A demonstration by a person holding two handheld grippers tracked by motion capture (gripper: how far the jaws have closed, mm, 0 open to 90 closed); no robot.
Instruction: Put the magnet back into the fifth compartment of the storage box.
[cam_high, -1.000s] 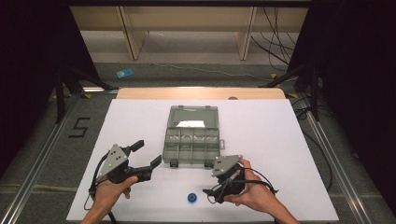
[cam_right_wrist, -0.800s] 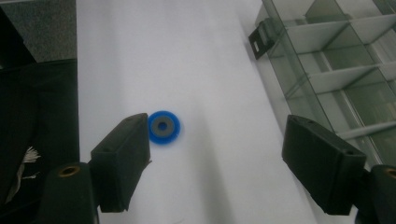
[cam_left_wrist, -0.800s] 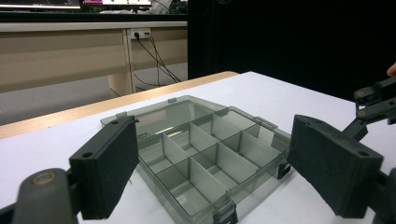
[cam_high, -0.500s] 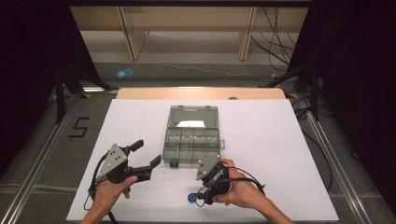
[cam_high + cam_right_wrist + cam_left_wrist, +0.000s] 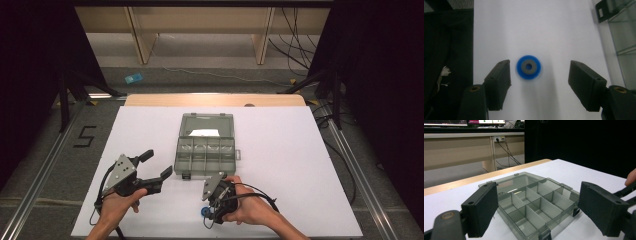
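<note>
Two closing right tongs (image 5: 537,82) jaws, blue wheel (image 5: 529,67) between

Plenty of open room on this table (image 5: 310,165): the whole right side toward the right edge is bare white, and so is the strip along the left edge and the back-left corner. The one real obstacle is the open compartment box (image 5: 206,150), sitting mid-table with its lid laid flat toward the far edge. Between it and the near edge things get tight: the left gripper (image 5: 152,169) sits just off the box's front-left corner, the right gripper (image 5: 207,212) hangs over a small blue wheel (image 5: 528,67) by the near edge. That wheel has bare table on every side, with the right jaws standing clear on both flanks.
</note>
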